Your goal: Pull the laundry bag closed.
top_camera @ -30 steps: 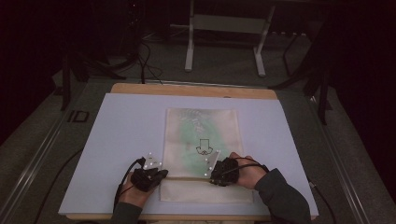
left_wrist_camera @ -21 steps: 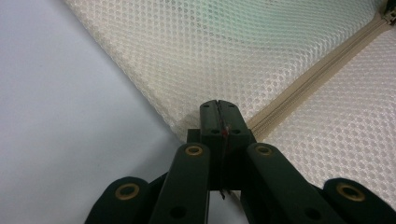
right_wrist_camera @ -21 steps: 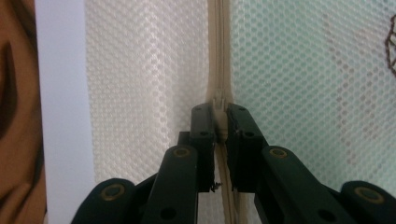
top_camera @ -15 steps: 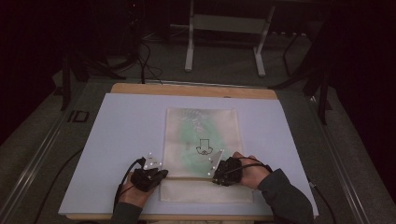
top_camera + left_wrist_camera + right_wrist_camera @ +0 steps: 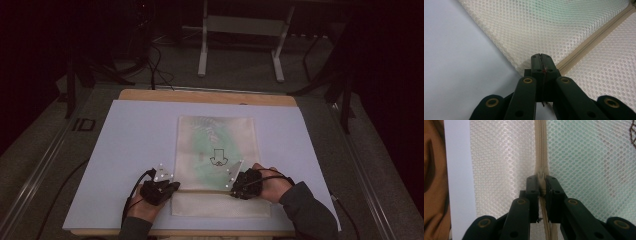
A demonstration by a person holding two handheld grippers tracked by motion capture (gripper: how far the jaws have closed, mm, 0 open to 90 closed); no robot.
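Right now clamped: right gripper (image 5: pixel 542 185) pinched on the zipper pull (image 5: pixel 541 175), probably to run the zipper (image 5: pixel 540 147); left gripper (image 5: pixel 540 63) squeezed on the mesh bag (image 5: pixel 216 150) at its left edge beside the zipper line, likely to anchor it. Bag flat at the near middle of the table (image 5: pixel 125 135), toward the front edge, greenish contents inside.

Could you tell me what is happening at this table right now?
A person is working on a cream mesh laundry bag lying flat on a white table, a gripper in each hand. The left gripper is shut on the bag's corner at one end of the zipper. The right gripper is clamped on the zipper pull. Something green shows through the mesh.
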